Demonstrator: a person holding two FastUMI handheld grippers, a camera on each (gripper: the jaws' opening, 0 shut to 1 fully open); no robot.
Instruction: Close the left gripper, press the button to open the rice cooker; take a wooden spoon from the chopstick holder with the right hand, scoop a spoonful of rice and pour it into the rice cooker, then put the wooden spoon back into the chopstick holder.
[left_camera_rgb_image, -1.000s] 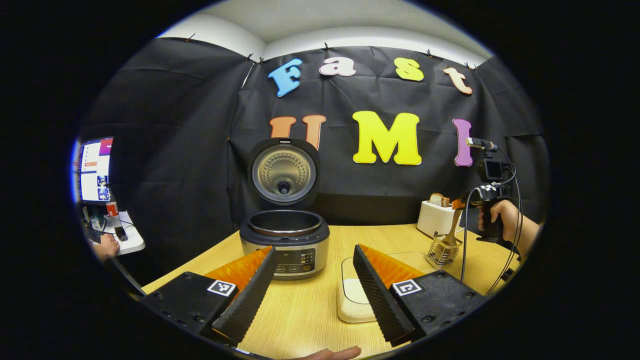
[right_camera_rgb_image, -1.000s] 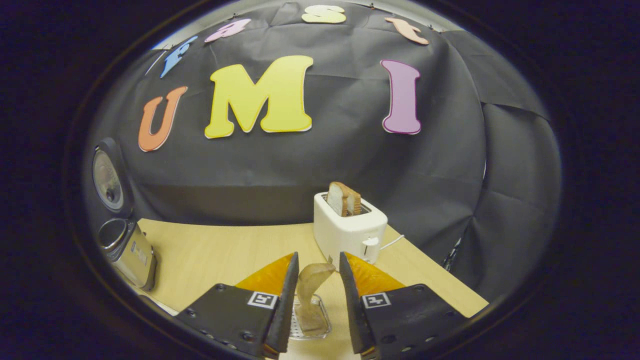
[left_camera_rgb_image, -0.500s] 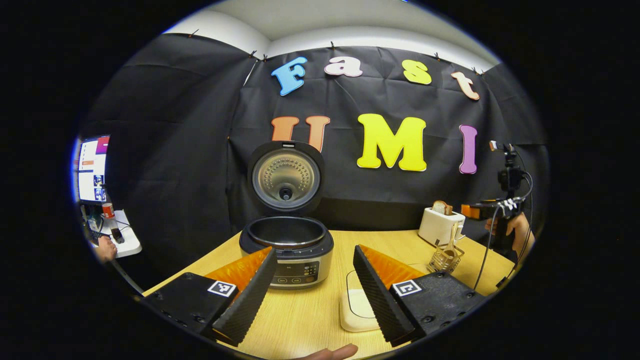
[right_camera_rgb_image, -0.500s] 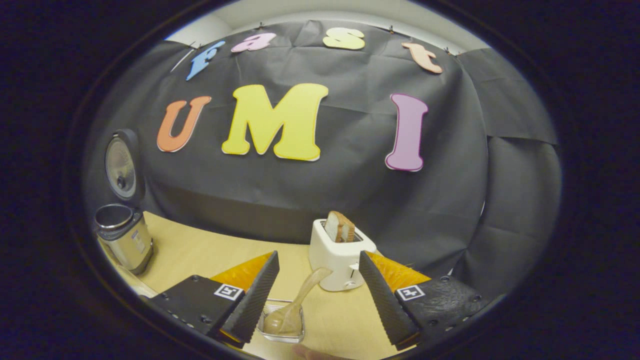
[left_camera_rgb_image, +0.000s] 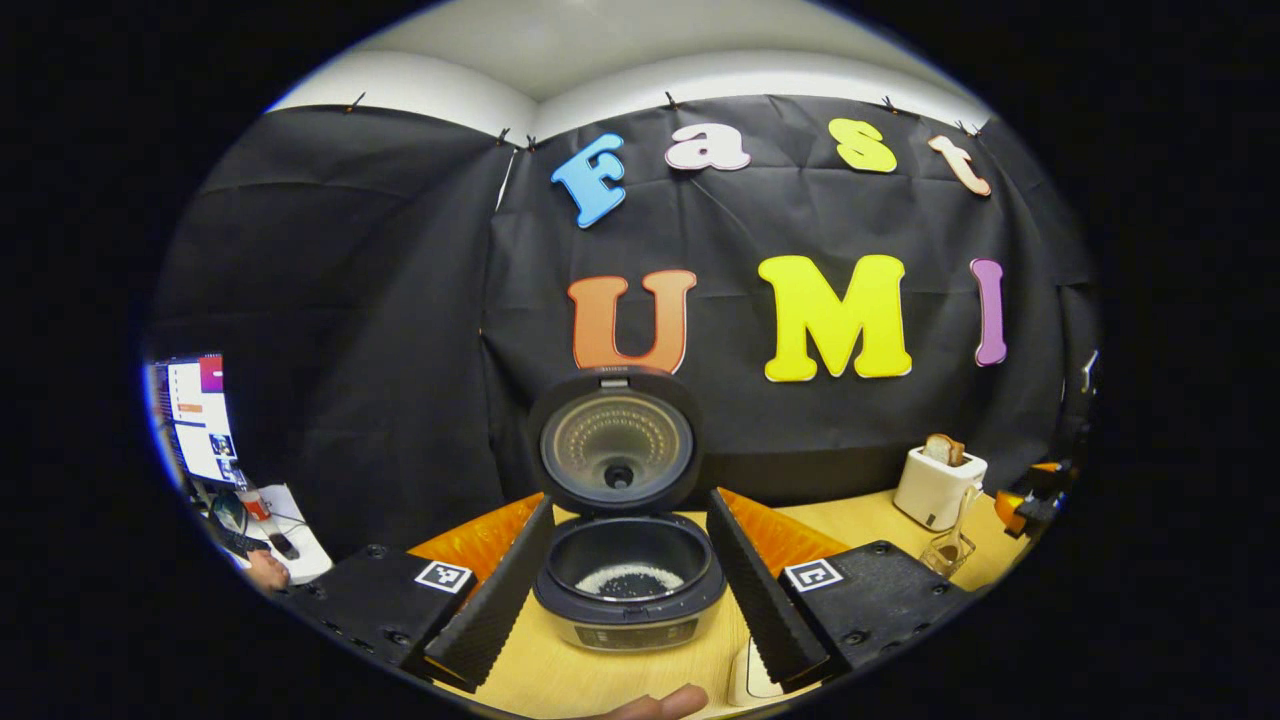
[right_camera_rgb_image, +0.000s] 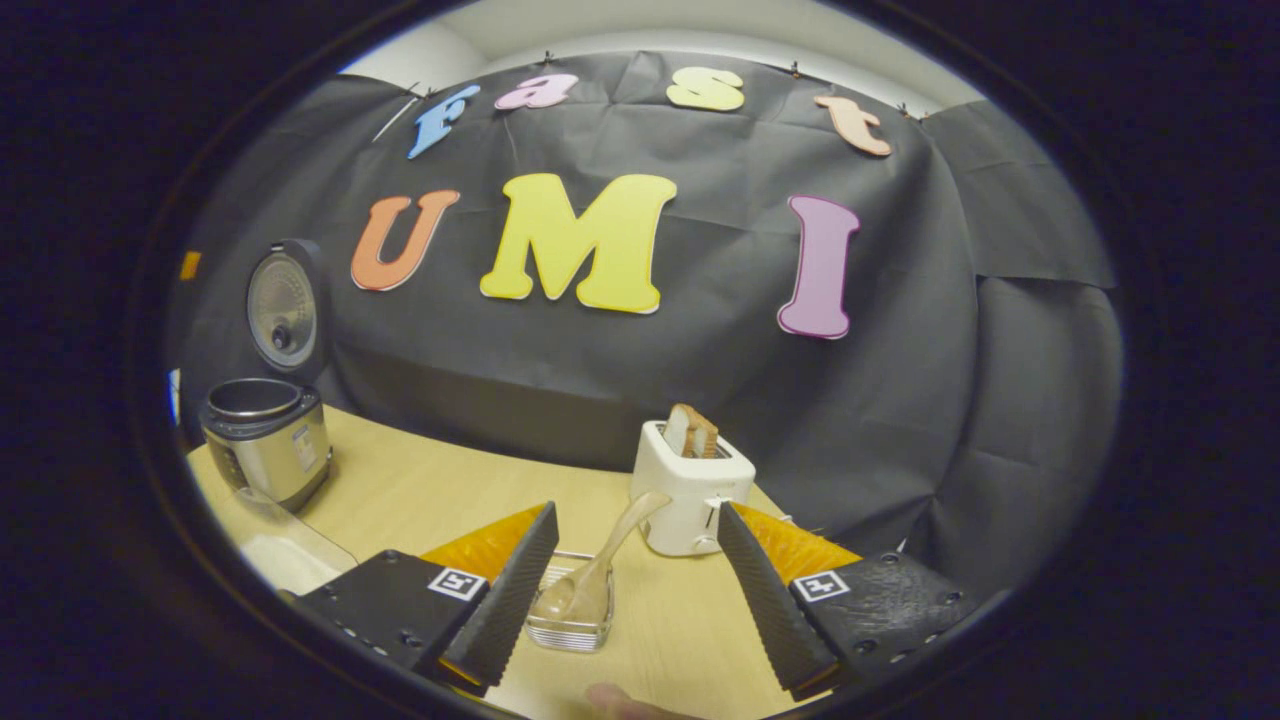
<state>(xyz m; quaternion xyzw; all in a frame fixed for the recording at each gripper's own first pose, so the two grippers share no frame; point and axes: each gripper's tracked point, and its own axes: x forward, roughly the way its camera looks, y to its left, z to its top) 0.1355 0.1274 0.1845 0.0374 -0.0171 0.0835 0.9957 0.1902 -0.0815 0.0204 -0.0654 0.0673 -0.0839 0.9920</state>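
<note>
Inside open rice cooker (left_camera_rgb_image: 628, 600) — rice (left_camera_rgb_image: 630, 580); wooden spoon (right_camera_rgb_image: 600, 570) in chopstick holder (right_camera_rgb_image: 572, 628) — both tools apart.

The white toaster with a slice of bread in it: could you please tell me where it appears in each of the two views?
Left gripper view: the white toaster stands far right on the wooden table, small, beyond the open left gripper.
Right gripper view: it stands at centre, just beyond the open right gripper.
Shared landmark: the wooden spoon in its holder, directly in front of the toaster.
</note>
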